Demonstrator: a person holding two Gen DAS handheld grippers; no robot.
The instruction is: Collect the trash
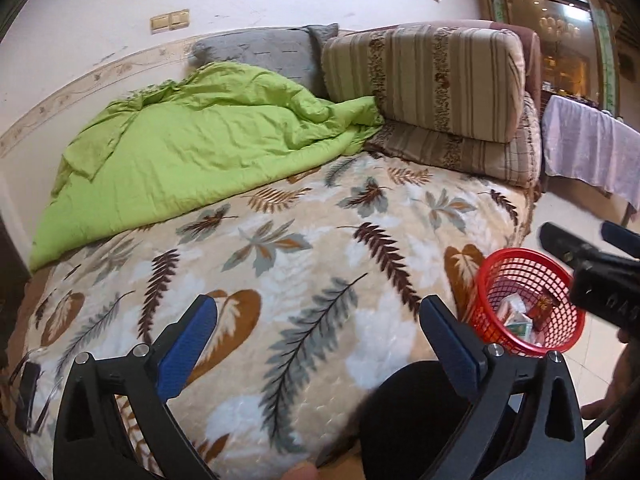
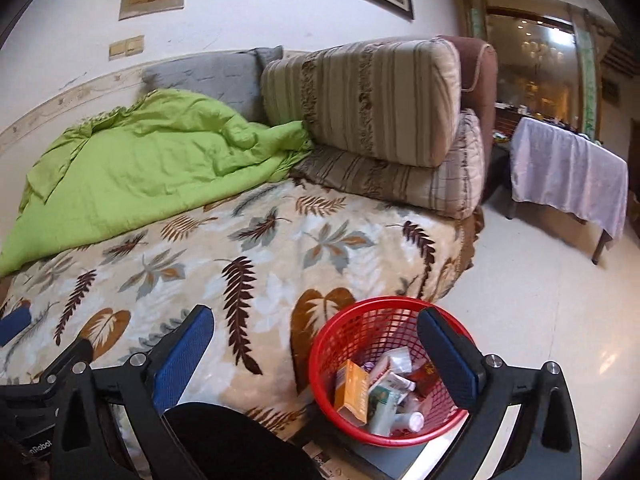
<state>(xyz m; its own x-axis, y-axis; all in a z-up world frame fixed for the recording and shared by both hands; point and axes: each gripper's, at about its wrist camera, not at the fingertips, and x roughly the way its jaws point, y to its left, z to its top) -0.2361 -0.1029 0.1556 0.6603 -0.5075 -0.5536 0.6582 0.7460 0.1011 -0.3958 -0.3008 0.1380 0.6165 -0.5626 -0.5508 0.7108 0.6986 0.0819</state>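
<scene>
Step judged: trash drop-off is finished or between pickups. The red plastic mesh basket (image 2: pixel 386 376) already holds the collected trash: an orange cardboard box (image 2: pixel 352 392), white tubes and small packets, a dark red wrapper. No loose trash shows on the bed's visible part.

Right gripper (image 2: pixel 316 360) hangs above the basket's near rim, blue-padded fingers (image 2: pixel 448 360) spread wide, nothing between them. Left gripper (image 1: pixel 320 344) is over the bed's near edge, fingers likewise spread and empty, pointing toward the wall. A dark rounded shape sits under both cameras; unclear what it is.

The basket stands on the floor, touching the bed's near right corner. The leaf-print beige fleece blanket (image 1: pixel 280 248) covers the bed. A dark flat object (image 1: pixel 26 396) with a cord lies at the bed's near left edge, too small to identify.

Next move likely calls for scanning the bed for leftover trash, or ending. Farther back: crumpled lime-green quilt (image 1: pixel 180 140), striped beige cushions (image 1: pixel 424 80) at the far right corner.
</scene>
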